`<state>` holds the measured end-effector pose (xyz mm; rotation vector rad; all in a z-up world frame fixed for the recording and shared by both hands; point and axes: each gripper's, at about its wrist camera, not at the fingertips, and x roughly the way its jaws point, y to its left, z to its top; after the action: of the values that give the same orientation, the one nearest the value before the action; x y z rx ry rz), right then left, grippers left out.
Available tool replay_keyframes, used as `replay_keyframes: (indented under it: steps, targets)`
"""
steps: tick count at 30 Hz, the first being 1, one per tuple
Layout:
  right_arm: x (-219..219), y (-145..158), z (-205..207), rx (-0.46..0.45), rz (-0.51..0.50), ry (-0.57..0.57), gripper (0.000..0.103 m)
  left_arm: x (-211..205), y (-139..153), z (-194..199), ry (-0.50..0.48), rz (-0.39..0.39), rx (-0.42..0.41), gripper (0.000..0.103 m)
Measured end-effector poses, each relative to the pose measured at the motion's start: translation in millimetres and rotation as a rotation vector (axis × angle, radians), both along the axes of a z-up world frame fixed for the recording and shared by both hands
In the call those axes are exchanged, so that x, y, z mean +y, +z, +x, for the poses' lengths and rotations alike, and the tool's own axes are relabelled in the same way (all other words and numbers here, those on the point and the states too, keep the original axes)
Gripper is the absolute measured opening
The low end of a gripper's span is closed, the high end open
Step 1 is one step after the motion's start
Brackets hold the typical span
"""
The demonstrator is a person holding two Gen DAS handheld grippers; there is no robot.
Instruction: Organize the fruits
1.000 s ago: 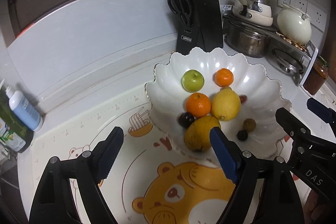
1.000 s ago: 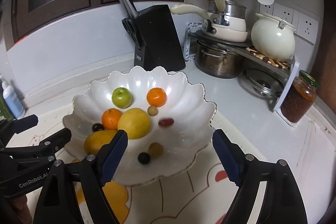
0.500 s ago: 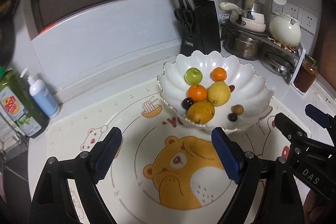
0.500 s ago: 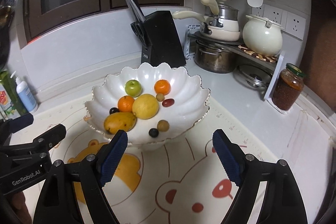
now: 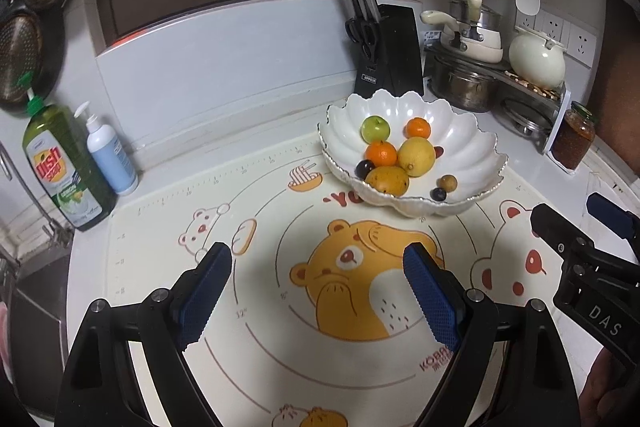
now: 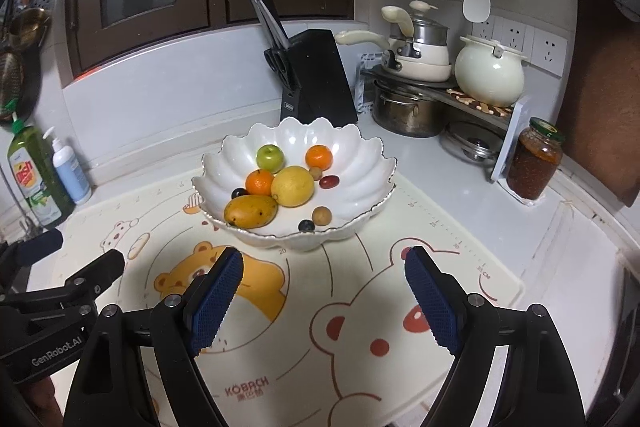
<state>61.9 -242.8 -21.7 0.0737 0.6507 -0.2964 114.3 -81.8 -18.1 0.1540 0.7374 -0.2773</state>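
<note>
A white scalloped bowl stands at the back of the bear-print mat. In it lie a green apple, two oranges, a lemon, a mango and several small dark and brown fruits. My left gripper hangs open over the mat, well short of the bowl, nothing between its blue pads. My right gripper is open too, empty, in front of the bowl. Each gripper shows at the edge of the other's view.
A black knife block stands behind the bowl. Pots and a cream kettle sit on a rack at back right, with a jar beside it. A green dish soap bottle and a pump bottle stand at the left, by a sink edge.
Both grippers have drawn back from the bowl and risen a little, so the bowl looks smaller and farther. The left jaws widened slightly. The fruits lie as before.
</note>
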Motion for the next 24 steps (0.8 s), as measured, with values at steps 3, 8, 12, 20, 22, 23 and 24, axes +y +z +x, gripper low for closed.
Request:
replay_keyframes:
  steps: [3,8,12,20,22,23,24]
  targets:
    - [2,2,-8,-0.002,-0.001,0.001,0.084,5,1,-9,0.005,-0.001,-0.008,0.088]
    - [7,5,-21,-0.005,-0.018,-0.008,0.084,13,4,-23,0.015,-0.008,-0.011,0.090]
    - [11,7,-35,-0.010,-0.014,-0.009,0.084,18,5,-33,0.015,-0.014,-0.014,0.090]
    - [16,8,-58,-0.018,-0.012,-0.018,0.084,28,4,-58,0.017,-0.033,0.000,0.090]
    - [17,6,-63,-0.015,-0.011,-0.019,0.088,31,6,-64,0.019,-0.029,-0.008,0.092]
    - [18,5,-65,-0.014,-0.009,-0.021,0.088,33,6,-66,0.019,-0.029,-0.011,0.092]
    - [19,4,-68,-0.012,-0.006,-0.022,0.088,34,7,-69,0.020,-0.028,-0.013,0.092]
